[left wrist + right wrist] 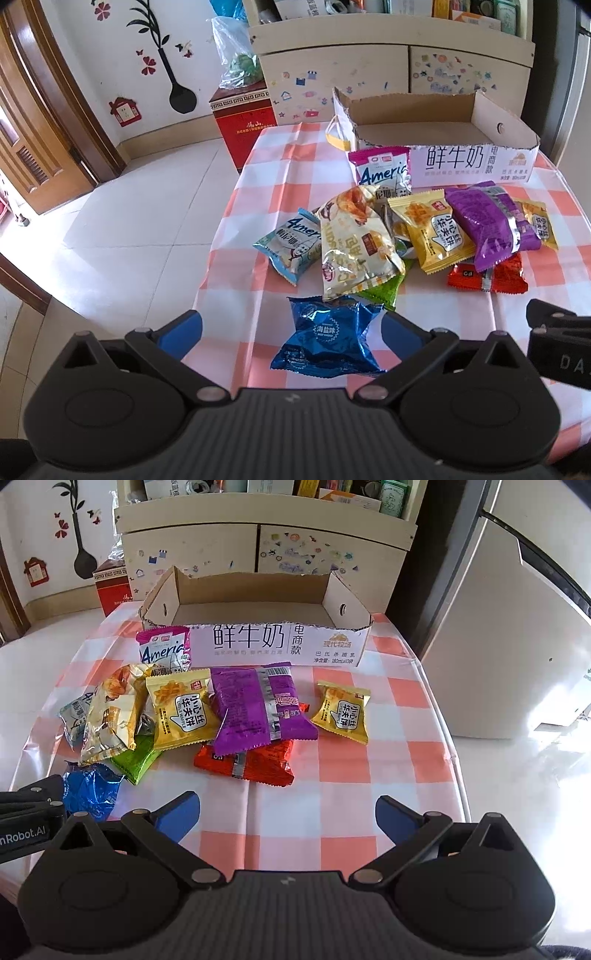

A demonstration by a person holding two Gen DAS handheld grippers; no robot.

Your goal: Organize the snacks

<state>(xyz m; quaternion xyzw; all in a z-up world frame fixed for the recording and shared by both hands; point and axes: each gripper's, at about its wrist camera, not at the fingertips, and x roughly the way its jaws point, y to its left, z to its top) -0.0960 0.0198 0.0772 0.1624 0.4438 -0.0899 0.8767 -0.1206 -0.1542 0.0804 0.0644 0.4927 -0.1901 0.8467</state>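
While both spread wide, left tongs (291, 332) straddle the blue packet (325, 336); right tongs (287, 814) hold nothing.

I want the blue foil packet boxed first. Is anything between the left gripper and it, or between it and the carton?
Nothing separates the open left gripper from the blue foil packet; it lies between the fingers. The snack pile sits between it and the empty milk carton, so lift over.

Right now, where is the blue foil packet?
The blue foil packet lies between the open left gripper fingers, nearest the table's front edge, just before the green packet.
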